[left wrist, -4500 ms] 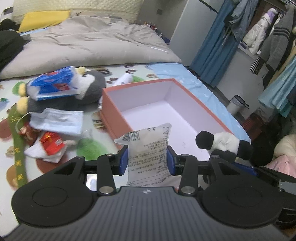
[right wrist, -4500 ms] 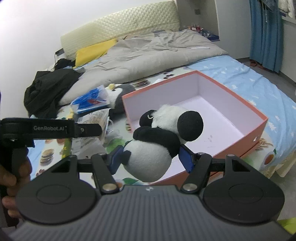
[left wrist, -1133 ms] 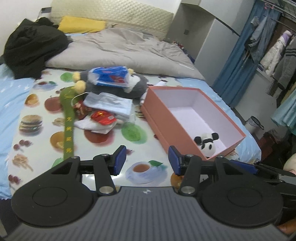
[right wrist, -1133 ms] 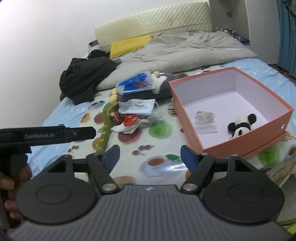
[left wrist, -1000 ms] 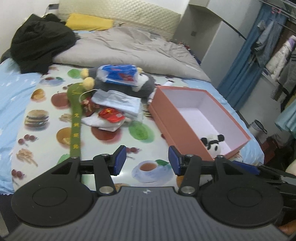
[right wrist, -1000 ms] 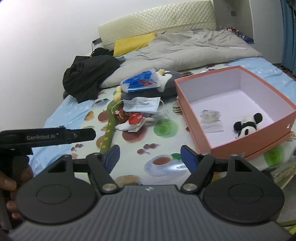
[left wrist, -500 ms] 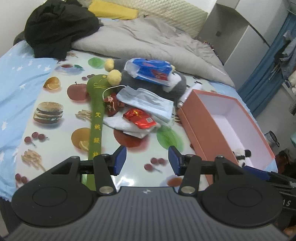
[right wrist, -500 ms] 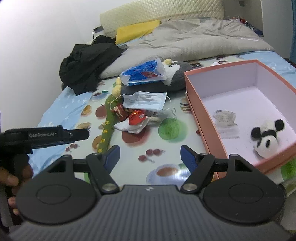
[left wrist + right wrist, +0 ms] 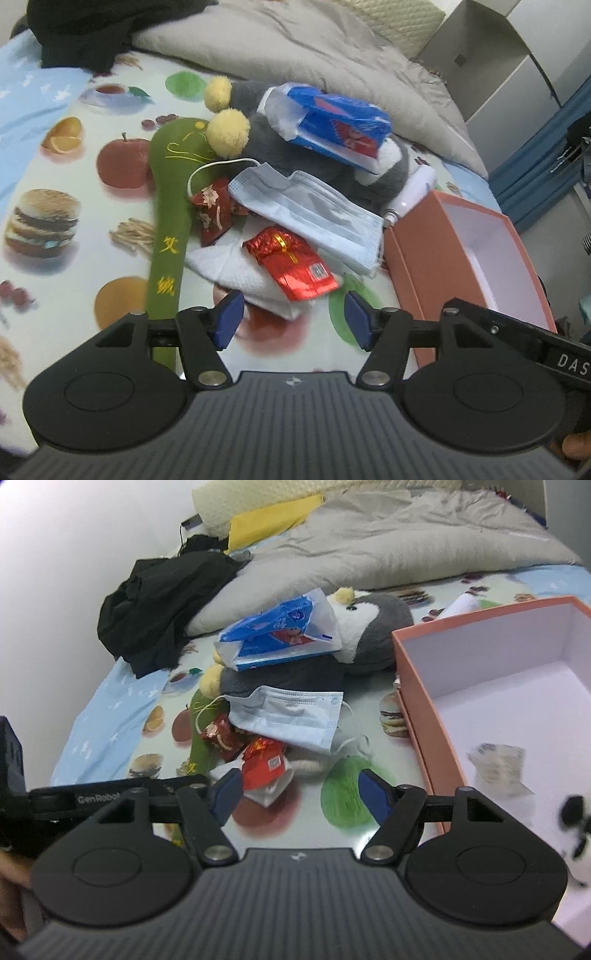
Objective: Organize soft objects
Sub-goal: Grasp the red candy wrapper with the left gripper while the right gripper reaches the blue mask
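the orange box [image 9: 417,686] holds a panda toy [image 9: 576,823] and a packet [image 9: 498,760]. left of it, the face mask [image 9: 306,210], red packet [image 9: 291,258] and penguin plush [image 9: 373,631] are unsorted. the left gripper [image 9: 291,317] is opening and the right gripper [image 9: 301,794] closing, both empty.

The panda plush [image 9: 576,823] in the orange box [image 9: 413,686] is a motion-blurred smear at the right wrist view's edge, and the packet [image 9: 498,764] beside it is too blurred to read. The grey penguin plush [image 9: 295,162] is half buried — tissue pack [image 9: 340,125] across its body, face mask [image 9: 306,214] over its lower part. The box's far end is cut off by the frame in both views.
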Available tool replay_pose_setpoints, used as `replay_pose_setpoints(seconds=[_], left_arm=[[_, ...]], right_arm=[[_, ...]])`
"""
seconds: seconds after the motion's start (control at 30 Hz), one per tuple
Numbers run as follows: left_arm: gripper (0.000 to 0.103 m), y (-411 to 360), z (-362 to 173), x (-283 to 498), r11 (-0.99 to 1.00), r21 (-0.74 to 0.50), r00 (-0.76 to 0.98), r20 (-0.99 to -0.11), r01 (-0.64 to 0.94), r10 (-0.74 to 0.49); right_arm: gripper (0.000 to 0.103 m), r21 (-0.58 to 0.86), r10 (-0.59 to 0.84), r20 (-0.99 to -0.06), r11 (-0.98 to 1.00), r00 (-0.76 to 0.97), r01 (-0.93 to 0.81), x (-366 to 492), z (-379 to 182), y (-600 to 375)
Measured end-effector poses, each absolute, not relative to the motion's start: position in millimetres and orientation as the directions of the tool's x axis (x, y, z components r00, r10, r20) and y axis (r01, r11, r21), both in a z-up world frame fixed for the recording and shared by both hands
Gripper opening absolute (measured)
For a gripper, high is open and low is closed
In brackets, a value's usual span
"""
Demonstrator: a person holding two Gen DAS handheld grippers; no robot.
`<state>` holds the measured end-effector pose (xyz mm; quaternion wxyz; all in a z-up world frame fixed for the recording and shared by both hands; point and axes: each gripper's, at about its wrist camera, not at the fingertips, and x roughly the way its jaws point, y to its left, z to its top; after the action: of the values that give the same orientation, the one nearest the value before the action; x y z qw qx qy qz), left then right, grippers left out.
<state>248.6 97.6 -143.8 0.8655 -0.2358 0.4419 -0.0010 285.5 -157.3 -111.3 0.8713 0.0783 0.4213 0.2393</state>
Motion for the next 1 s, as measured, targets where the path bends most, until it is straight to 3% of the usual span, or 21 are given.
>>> replay_pose_setpoints(seconds=[0.27,0.57,0.73,0.8,0.87,1.0], left_arm=[[0.066,111.1,-181.1,302.7,0.871,-0.422,0.574,-0.789,-0.250,-0.217],[0.074,106.9,-211.8,338.5,0.876,-0.411,0.531,-0.816,-0.252,-0.230],[0.075,100.7,-219.4,345.7,0.882,-0.404,0.532,-0.816,-0.242,-0.228],[0.075,99.0,-221.3,347.5,0.884,-0.403,0.535,-0.814,-0.236,-0.228],[0.075,96.8,-221.8,348.3,0.890,-0.395,0.539,-0.812,-0.228,-0.223],[0.072,93.7,-221.9,348.2,0.903,-0.379,0.549,-0.808,-0.201,-0.216]], right_arm=[[0.058,0.407,0.507,-0.733,0.861,0.453,-0.305,344.9,-144.3,-137.2],[0.056,0.483,0.515,-0.755,0.856,0.405,-0.187,388.5,-173.8,-130.7],[0.038,0.542,0.548,-0.751,0.830,0.368,-0.132,401.7,-187.0,-132.1],[0.021,0.573,0.570,-0.744,0.813,0.347,-0.106,405.7,-192.1,-134.2],[0.012,0.605,0.599,-0.729,0.790,0.332,-0.097,406.2,-193.6,-136.0],[0.008,0.621,0.619,-0.709,0.775,0.339,-0.117,402.7,-187.2,-136.7]])
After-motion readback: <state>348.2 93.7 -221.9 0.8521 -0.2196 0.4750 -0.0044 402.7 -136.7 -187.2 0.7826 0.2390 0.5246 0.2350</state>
